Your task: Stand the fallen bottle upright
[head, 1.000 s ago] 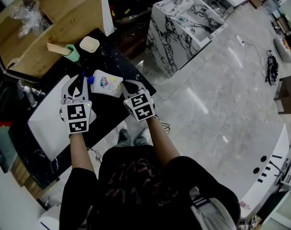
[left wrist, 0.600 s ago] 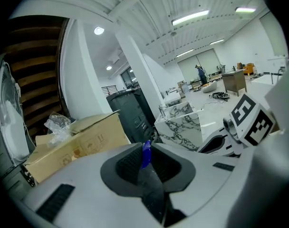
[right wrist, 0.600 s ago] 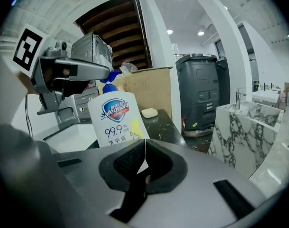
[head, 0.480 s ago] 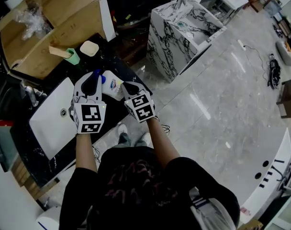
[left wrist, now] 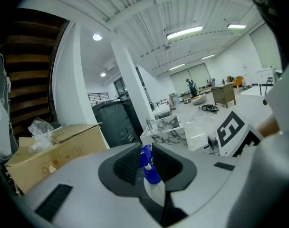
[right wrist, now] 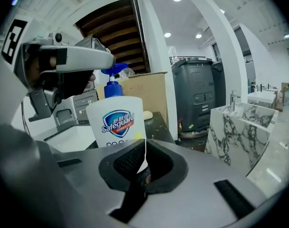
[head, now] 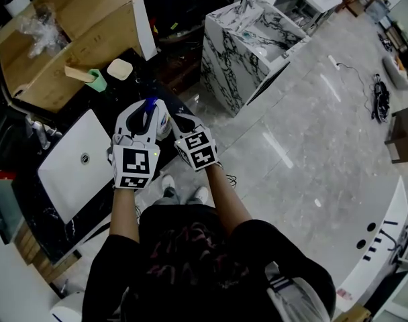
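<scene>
A white Safeguard soap bottle (right wrist: 117, 122) with a blue pump (left wrist: 149, 167) stands upright on the black counter (head: 127, 89), between the two grippers. In the head view only a sliver of the bottle (head: 162, 121) shows. My left gripper (head: 145, 109) reaches over its top. The left gripper's (left wrist: 145, 163) jaws have just been opening, with the pump still touching both pads. My right gripper (head: 179, 121) is low at the bottle's right side. In its own view the right gripper (right wrist: 143, 163) pinches the bottle's thin lower edge.
A white sink basin (head: 73, 163) is set in the counter to the left. Behind it are a green cup (head: 94, 79), a beige dish (head: 120, 69) and an open cardboard box (head: 70, 39). A marble vanity (head: 247, 45) stands across the grey floor, to the right.
The bottle lay flat on the counter a second ago and now stands upright. My left gripper swung right and upward with the pump. The right gripper barely shifted.
</scene>
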The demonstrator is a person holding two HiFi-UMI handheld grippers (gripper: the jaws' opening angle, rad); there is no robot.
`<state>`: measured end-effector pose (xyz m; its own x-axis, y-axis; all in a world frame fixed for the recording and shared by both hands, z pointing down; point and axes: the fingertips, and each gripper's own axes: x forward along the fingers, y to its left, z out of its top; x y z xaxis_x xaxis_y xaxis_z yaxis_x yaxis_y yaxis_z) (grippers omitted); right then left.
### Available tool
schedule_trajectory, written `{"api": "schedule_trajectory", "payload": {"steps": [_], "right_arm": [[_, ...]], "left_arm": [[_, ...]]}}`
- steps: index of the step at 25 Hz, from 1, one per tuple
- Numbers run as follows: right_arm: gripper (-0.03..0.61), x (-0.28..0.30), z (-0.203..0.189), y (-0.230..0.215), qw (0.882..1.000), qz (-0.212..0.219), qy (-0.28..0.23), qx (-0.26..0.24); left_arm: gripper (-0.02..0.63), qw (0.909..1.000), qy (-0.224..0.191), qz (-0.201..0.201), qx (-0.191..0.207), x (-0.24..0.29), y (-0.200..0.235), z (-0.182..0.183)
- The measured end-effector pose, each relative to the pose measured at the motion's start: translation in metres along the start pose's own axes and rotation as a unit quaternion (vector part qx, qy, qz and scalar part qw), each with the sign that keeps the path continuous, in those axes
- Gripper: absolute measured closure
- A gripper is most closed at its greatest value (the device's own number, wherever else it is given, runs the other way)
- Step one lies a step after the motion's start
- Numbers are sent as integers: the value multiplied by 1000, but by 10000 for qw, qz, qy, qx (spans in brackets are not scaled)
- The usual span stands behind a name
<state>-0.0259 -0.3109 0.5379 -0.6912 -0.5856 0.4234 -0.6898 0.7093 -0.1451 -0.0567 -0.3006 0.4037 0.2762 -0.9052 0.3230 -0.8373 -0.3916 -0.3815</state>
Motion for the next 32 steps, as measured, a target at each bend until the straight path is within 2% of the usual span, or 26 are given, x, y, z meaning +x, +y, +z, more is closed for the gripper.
{"api": "schedule_trajectory", "payload": {"steps": [10,24,29,32], "right_arm": [[563,-26,-7,-5,9999,-85,-21,-141],[563,-55,-3,-19,9989,-346,-190,-238],[565,-67,5,-29,9980,-461,-301,-319],[565,-74,14,-38,9970,-566,-436,-313]], "left_arm": [[523,9986,-272,-139,-433,-10,-18,4],[463,9977,-426,-135,-509,-14,-23,11],[459,9932,-624,28,-980,-23,-8,19],[466,9915,-671,274,-1084,-33,9,19]]}}
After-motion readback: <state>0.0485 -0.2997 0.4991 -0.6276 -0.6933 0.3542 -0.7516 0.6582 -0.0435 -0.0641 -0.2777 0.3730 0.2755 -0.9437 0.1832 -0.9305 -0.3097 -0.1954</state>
